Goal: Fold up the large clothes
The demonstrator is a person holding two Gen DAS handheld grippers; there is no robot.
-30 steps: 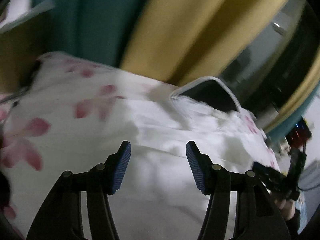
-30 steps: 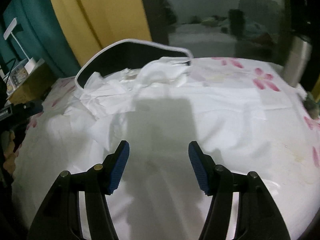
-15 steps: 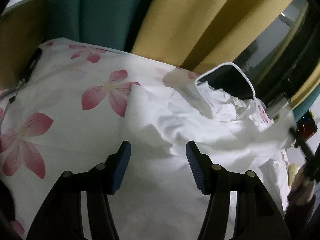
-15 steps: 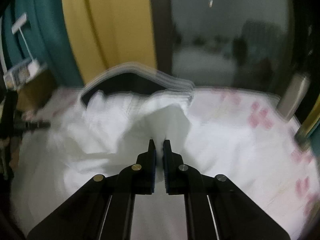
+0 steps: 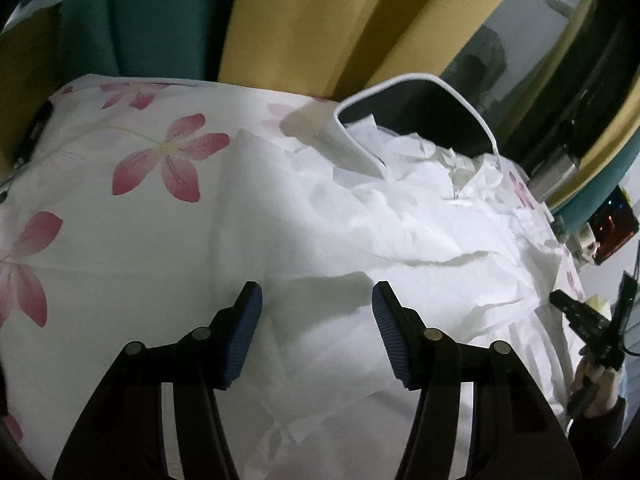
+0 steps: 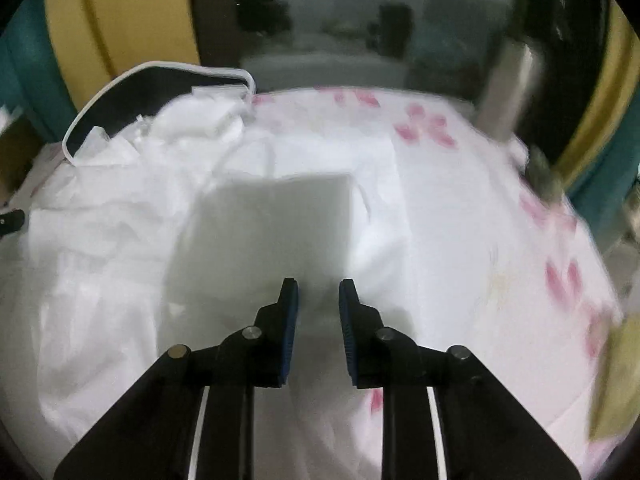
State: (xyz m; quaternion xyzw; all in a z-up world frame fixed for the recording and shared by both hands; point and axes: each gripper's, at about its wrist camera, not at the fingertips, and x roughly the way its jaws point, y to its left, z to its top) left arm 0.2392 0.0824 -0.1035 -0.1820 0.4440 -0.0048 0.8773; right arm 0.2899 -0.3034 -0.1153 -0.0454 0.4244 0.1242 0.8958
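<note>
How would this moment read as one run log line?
white garment: spread on floral sheet | left gripper: open | right gripper: opening, nothing held

A bedroom in a home: a bed under a white sheet printed with pink flowers [image 5: 168, 160], yellow [image 5: 320, 20] and teal curtains [image 5: 160, 16] hanging behind it, and a dark window pane [image 6: 340, 20] that reflects the room. A crumpled white garment [image 5: 400, 216] lies spread on the sheet.

Black gripper [image 5: 316, 336] arms w/ silver rivets, ribbed blue pads [image 6: 289, 332]; dark sleeve [image 5: 596, 428].
</note>
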